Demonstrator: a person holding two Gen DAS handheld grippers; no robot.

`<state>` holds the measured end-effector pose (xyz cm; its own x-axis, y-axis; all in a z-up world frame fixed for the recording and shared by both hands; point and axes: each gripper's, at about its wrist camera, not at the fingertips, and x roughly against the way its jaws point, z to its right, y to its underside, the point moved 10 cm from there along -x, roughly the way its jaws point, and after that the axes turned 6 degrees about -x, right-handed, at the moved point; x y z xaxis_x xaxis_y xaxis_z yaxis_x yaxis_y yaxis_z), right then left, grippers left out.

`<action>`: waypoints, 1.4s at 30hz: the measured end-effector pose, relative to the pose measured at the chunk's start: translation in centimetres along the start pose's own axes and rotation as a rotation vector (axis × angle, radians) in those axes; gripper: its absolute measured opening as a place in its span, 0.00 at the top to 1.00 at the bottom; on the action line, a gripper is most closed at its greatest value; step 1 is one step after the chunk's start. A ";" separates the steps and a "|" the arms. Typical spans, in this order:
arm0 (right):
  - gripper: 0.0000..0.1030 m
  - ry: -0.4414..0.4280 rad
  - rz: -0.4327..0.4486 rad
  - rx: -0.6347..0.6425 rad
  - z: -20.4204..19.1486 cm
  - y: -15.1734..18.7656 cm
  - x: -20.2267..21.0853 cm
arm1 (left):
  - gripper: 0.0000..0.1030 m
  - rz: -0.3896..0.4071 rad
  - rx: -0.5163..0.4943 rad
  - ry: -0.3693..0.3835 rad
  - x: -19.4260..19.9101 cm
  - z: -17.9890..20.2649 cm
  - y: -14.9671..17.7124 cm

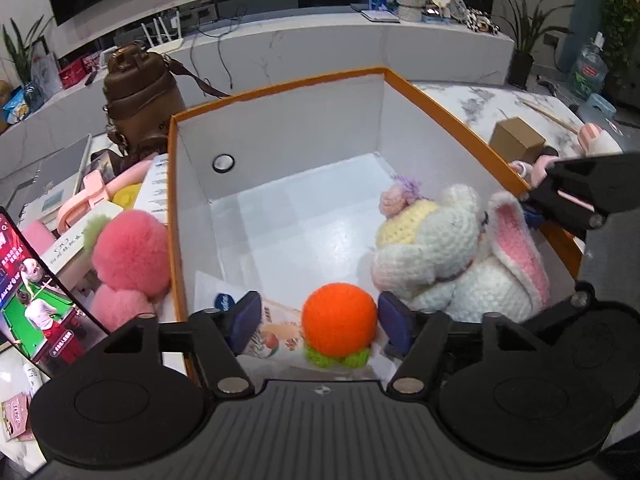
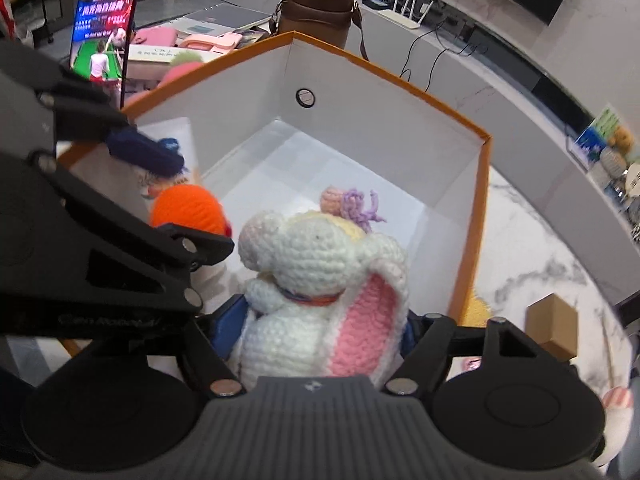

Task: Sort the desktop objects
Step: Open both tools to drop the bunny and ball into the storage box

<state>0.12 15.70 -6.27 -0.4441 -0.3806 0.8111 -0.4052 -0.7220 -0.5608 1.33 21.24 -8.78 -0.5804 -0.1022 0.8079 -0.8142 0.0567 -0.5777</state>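
Note:
A white box with an orange rim stands on the marble table. Inside it an orange crochet ball with a green base rests on the floor, between the pads of my left gripper. The jaws stand open, with a clear gap on the ball's left side. A white crochet bunny with pink ears and a yellow-and-purple doll behind it sits in the box's right part. My right gripper straddles the bunny's lower body. Its blue pads stand close beside the toy without squeezing it.
Printed paper packets lie on the box floor under the ball. Outside the left wall are a pink pompom toy, a lit phone, pink items and a brown bag. A small cardboard box sits right of the box.

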 end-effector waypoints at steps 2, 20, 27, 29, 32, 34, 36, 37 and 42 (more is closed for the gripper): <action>0.24 -0.017 0.011 -0.014 0.1 0.0 0.3 | 0.18 0.008 0.022 0.016 0.1 -0.2 -0.1; 0.17 -0.076 0.209 -0.217 5.0 -1.3 5.5 | 0.14 0.106 0.145 0.054 2.3 -0.7 -2.0; 0.17 -0.073 0.272 -0.412 10.7 0.0 8.2 | 0.13 0.141 0.112 0.069 3.2 1.5 -3.2; 0.17 -0.039 0.266 -0.424 12.0 0.9 8.7 | 0.13 0.140 0.093 0.078 3.3 2.5 -3.5; 0.17 0.001 0.247 -0.435 13.8 2.4 9.3 | 0.13 0.133 0.059 0.092 3.2 4.2 -3.8; 0.17 0.023 0.250 -0.443 14.9 3.4 10.1 | 0.13 0.130 0.039 0.098 3.1 5.4 -4.0; 0.17 0.031 0.258 -0.455 15.7 4.0 10.9 | 0.13 0.131 0.026 0.106 3.1 6.4 -4.3; 0.17 0.035 0.263 -0.461 16.1 4.3 11.3 | 0.13 0.134 0.021 0.110 3.2 6.9 -4.5; 0.17 0.053 0.286 -0.489 17.8 5.6 12.7 | 0.13 0.156 0.009 0.127 3.8 9.3 -5.5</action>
<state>6.40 -3.48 3.88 -0.6251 -0.4827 0.6134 -0.5800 -0.2386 -0.7789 3.75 11.28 -3.64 -0.6973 0.0333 0.7161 -0.7142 0.0532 -0.6979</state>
